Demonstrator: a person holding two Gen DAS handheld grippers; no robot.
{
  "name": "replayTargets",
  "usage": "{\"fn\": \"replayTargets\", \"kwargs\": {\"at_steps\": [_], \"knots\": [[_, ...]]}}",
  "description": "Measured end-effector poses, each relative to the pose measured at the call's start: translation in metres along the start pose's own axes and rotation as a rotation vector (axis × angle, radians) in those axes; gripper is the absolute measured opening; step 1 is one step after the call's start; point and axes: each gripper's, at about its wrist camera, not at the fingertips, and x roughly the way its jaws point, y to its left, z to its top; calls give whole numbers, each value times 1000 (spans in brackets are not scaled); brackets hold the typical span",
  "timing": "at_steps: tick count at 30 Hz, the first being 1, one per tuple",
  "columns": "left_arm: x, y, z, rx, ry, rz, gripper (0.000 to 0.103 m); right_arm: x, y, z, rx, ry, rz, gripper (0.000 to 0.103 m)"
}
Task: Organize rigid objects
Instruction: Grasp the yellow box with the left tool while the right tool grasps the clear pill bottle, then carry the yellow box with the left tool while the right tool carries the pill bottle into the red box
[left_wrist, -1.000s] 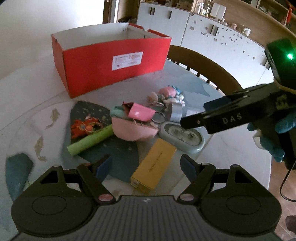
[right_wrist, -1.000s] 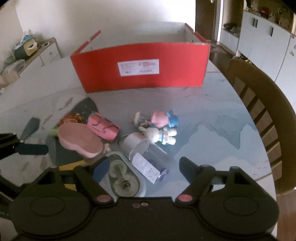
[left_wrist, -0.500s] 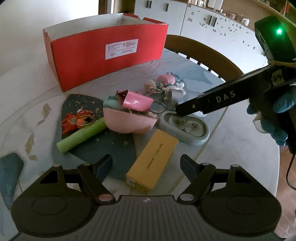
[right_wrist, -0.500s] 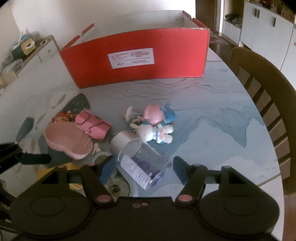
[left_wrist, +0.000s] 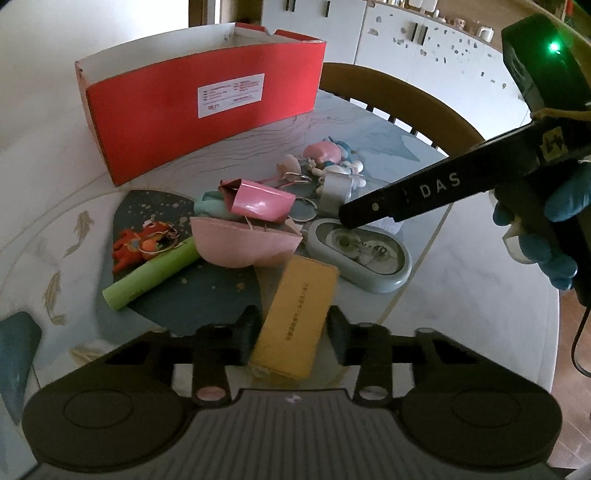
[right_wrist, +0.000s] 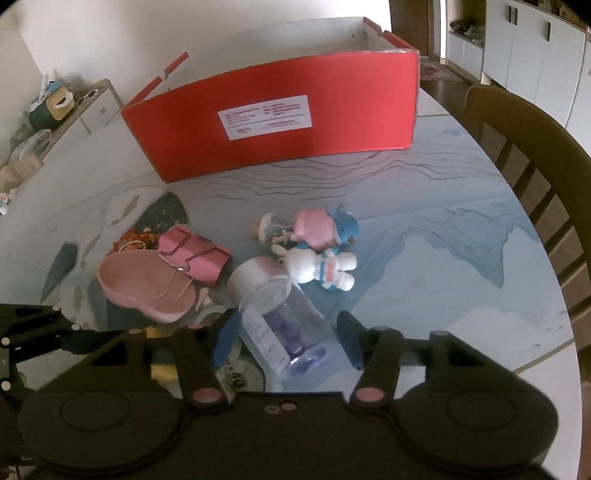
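Nearest the left wrist camera, the left gripper has its jaws spread on either side of a yellow box that lies flat on the table — the pads stand close beside the box's near end, but whether they press it I cannot tell. In the right wrist view the right gripper likewise straddles a clear bottle lying on its side with purple pieces inside, its white cap pointing away; the jaws are released, with a gap showing on the right side of the bottle. Partly under that bottle sits a grey oval case, just beyond the yellow box. To the left of it lie a pink heart-shaped dish, with a pink binder clip resting at its far edge, and a green tube beside a small orange toy. A little farther off, a white bunny figure and a pink-and-blue figure lie touching each other. Well beyond everything stands the open red box, a white label on its near wall — and a wooden chair stands at the table's right edge.
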Motion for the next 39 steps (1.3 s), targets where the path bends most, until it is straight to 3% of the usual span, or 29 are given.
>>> {"fn": "replayTargets", "kwargs": {"at_steps": [8,20,39], "knots": [[-2,-4,1,22,8,17,29,-11,9,-9,6,-26,-69,56],[-30,-7,9,0,-24,-4,29,-48,26,-14,36,-111,-99,56],[-92,29,61,-87,-129,65,29,-107,70,22,-5,-216,-151,56]]}}
